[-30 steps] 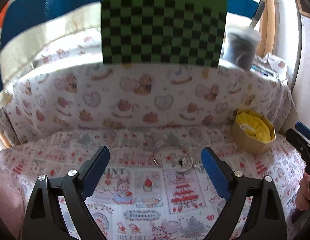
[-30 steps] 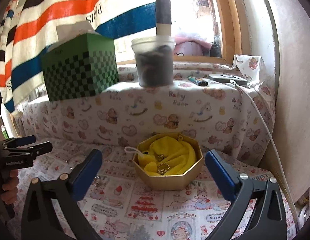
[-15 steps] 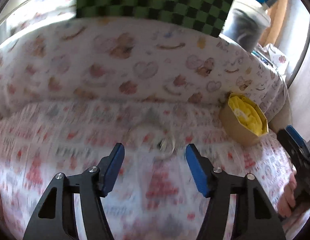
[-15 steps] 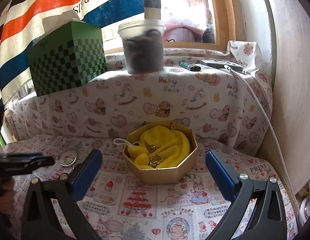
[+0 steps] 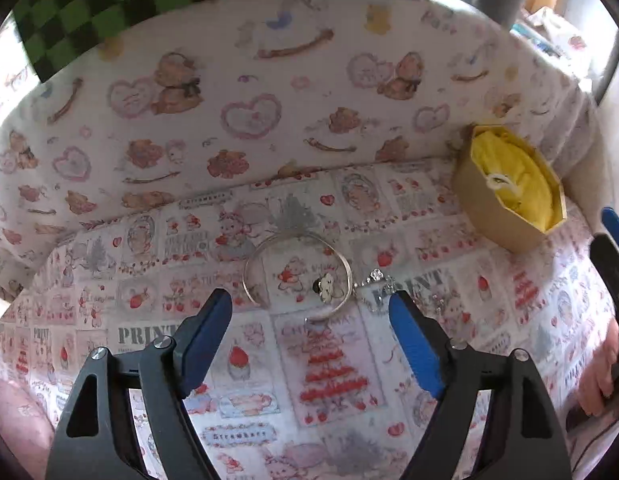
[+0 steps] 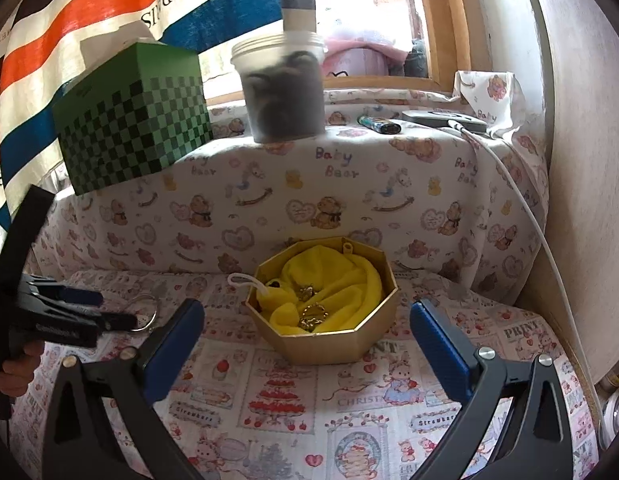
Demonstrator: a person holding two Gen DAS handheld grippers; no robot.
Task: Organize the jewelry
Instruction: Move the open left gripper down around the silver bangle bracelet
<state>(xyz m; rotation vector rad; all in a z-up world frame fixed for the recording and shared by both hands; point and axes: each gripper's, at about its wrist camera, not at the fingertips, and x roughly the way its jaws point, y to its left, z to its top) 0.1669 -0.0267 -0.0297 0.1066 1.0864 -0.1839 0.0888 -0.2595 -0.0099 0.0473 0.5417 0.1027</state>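
Two grippers over patterned-cloth tabletop (image 5: 333, 380), nothing held.
Left gripper (image 5: 309, 316) jaws opening, empty, above thin silver bangle (image 5: 297, 276); right gripper (image 6: 305, 332) wide apart, facing gold octagonal box (image 6: 329, 344).

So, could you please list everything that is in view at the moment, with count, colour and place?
bangle: one, silver, flat on the printed cloth, ahead of the left gripper
charm: one, white and dark, inside the bangle's ring
chain: one, silver, on the cloth beside the bangle
box: one, gold, octagonal, open, on the cloth
yellow cloth: one, lining the box
gold pieces: at least two, on the yellow cloth
checked box: one, green and black, on the ledge
tub: one, clear, dark contents, on the ledge
lighter: one, on the ledge
cable: one, white, down the right side
left gripper: jaws opening, nothing between them
right gripper: open, empty
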